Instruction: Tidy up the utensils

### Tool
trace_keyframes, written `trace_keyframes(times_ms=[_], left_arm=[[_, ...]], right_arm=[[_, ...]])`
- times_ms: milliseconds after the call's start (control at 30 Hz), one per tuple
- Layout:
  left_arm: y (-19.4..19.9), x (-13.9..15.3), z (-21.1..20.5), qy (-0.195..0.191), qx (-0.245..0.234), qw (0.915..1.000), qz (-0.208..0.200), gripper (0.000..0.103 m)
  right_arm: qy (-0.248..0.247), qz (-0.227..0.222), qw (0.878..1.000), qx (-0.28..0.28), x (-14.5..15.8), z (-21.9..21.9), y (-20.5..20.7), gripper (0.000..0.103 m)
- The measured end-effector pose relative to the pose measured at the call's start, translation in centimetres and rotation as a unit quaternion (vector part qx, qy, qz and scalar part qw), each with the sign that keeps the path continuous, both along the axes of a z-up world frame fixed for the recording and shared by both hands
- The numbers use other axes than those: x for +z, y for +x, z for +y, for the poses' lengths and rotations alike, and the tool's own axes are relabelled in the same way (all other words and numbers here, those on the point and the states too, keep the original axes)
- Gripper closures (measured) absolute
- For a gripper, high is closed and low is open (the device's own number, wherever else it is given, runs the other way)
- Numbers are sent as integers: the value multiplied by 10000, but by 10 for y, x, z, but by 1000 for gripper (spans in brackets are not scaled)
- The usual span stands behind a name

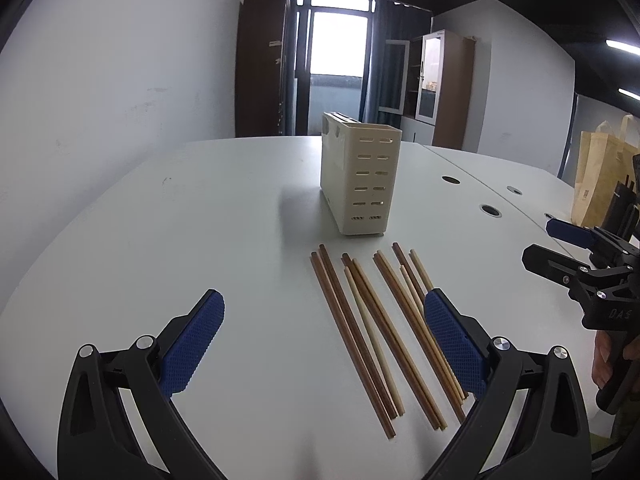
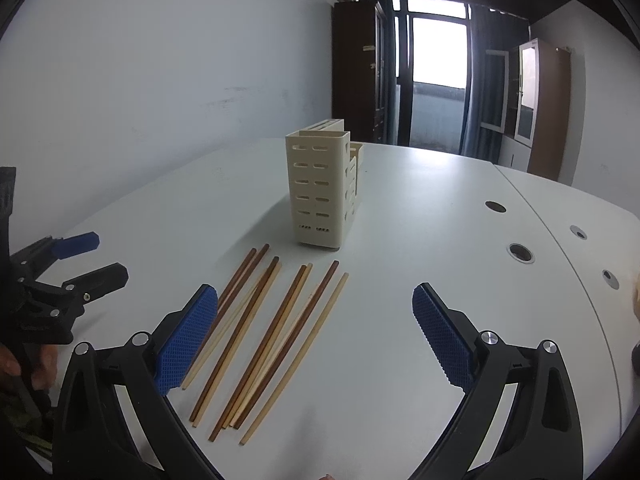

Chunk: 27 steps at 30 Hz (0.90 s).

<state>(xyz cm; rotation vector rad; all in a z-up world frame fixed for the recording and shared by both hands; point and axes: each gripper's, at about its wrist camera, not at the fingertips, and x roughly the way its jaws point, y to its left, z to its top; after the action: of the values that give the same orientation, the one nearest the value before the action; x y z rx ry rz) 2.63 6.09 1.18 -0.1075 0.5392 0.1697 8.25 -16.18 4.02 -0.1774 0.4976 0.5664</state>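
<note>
— Chopsticks (image 1: 372,332): where are they seen?
— Loosely fanned on the white tabletop (image 1: 200,208), just in front of the cream slotted holder (image 1: 360,176), which stands upright.
— And the fingers?
— The left gripper (image 1: 324,340) is held spread above the tabletop, nothing pinched. The right gripper (image 2: 316,332) is likewise spread wide and empty, the chopsticks' near ends partly hidden behind its left pad.
</note>
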Motion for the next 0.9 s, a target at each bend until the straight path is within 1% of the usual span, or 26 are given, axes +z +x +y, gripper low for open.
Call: trace_keyframes(times_ms=[167,233,300,400,533,700,867,900], left_arm=[[17,-3,1,75,14,9999,146,6],[25,-5,1,49,24,9997,228,6],[33,-7,0,82,3,9992,393,6],[43,-8,1,141,63,9984,535,6],[59,-5,10,13,70,9968,801,6],[77,0,21,-4,106,9954,947,6],[105,-5,36,-149,69,9922,1237,6],[110,-6,37,-114,58,9915,1298,6]], right_arm=[[-79,306,9995,-40,-7,4,20,4],[-98,438,9990,-78,-11,4,29,4],[-168,494,9984,-209,-15,5,35,4],[-243,571,9978,-228,-17,7,44,4],[-270,838,9958,-270,-21,8,61,4],[-333,1181,9921,-273,-27,12,82,4],[-390,1554,9866,-307,-32,20,106,4],[-422,1599,9857,-313,-32,22,109,4]])
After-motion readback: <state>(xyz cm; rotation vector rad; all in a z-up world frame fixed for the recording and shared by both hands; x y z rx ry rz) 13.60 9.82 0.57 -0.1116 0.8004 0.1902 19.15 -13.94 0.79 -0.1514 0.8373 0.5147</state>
